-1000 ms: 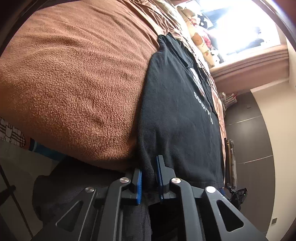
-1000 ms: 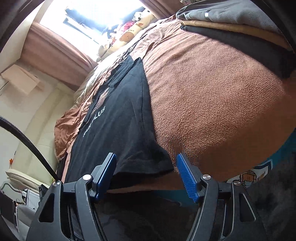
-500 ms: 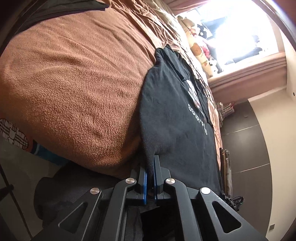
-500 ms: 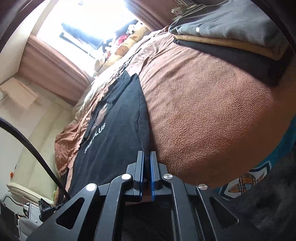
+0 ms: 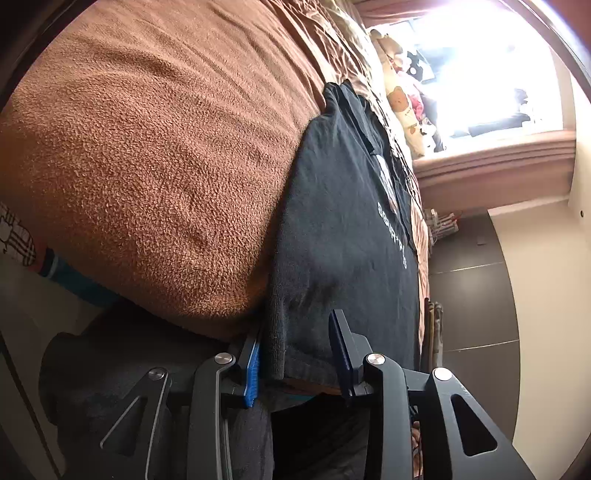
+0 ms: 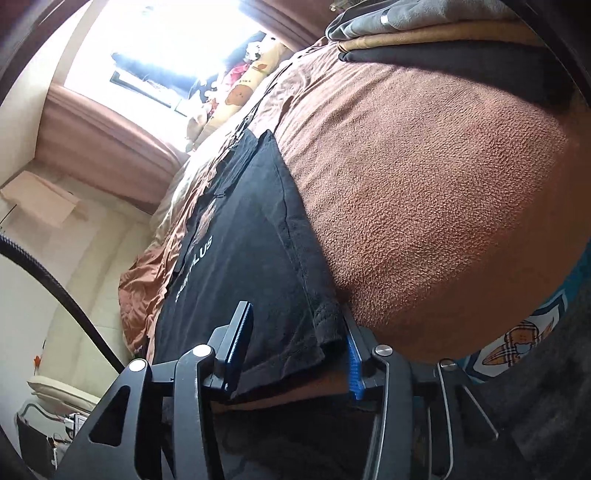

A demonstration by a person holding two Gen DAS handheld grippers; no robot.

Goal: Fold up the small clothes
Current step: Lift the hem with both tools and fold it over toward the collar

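**Ana:** Left wrist view first, biggest thing down: a bed (image 5: 147, 155) under a brown fleece blanket, and a black T-shirt (image 5: 343, 221) lying flat on it, hem at the bed's near edge, collar toward the window end. In the right wrist view, a pile of folded clothes (image 6: 424, 33) sits on the bed well beyond the shirt.

**Ben:** How would the shirt handle?

**Ana:** Soft, light, limp, I'd judge. It will sag and drag on the fleece, so the two hem corners are the places to pinch.

**Ben:** And the tools?

**Ana:** Both come in low from off the bed's near edge, pointing along the shirt. The left gripper (image 5: 299, 354) has its fingers moderately apart, straddling the hem corner next to the bare blanket; the cloth lies between them unclamped. The right gripper (image 6: 295, 350) is likewise spread, around the opposite hem corner (image 6: 325, 325), which is bunched close against one finger.

**Ben:** So nothing held?

**Ana:** Nothing squeezed. Closing on both corners looks like the next need.
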